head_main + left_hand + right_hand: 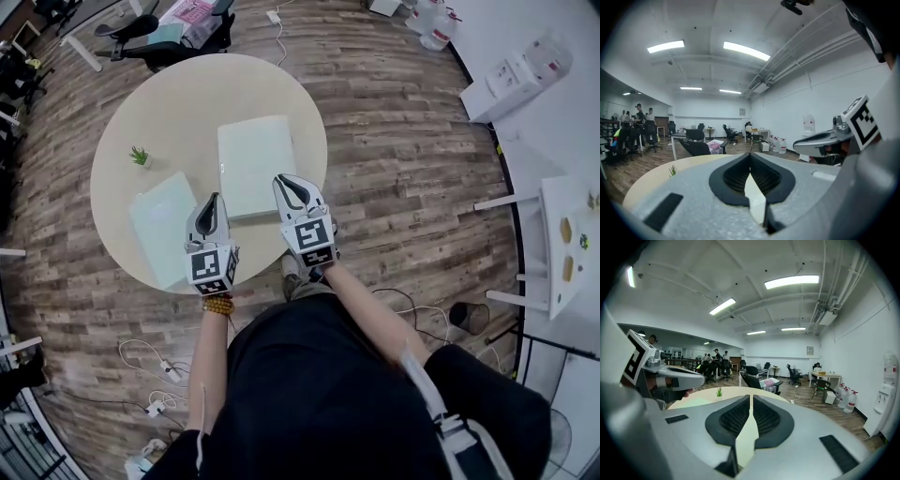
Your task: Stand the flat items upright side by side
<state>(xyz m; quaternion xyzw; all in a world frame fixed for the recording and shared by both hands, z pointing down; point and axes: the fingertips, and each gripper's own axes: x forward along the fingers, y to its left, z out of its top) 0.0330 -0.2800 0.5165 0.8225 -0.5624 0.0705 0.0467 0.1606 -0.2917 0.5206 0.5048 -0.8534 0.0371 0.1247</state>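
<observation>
1. One round beige table (178,94) stands ahead of and below both tongs. It carries everything the task needs.

2. Two pale flat boards lie face-down-flat on it, and neither has been stood up yet. The right-hand board (255,159) lies just ahead of the two tongs. Its near edge runs between their tips, and its long axis runs away from the person, roughly the way the tongs point. The left-hand board (161,230) lies just to the left of the left tong. It is also lengthwise away from the person but skewed a little, with a narrow strip of bare table separating it from the other board.

3. There are two tongs. The left gripper (214,198) hangs over the strip between the boards, so it looks the nearer one to either board. The right gripper (285,179) hangs at the right-hand board's near right corner, well away from the left-hand board. Each has its jaws pressed together with nothing between them, and each points nearly level, above the tabletop rather than on it. My guess is that the right-hand board gets lifted first, with one tong at each long edge. The jaws would need to spread before that.

4. One small potted plant (141,157) stands beyond the left-hand board, off to the left of both tongs and clear of the boards.
</observation>
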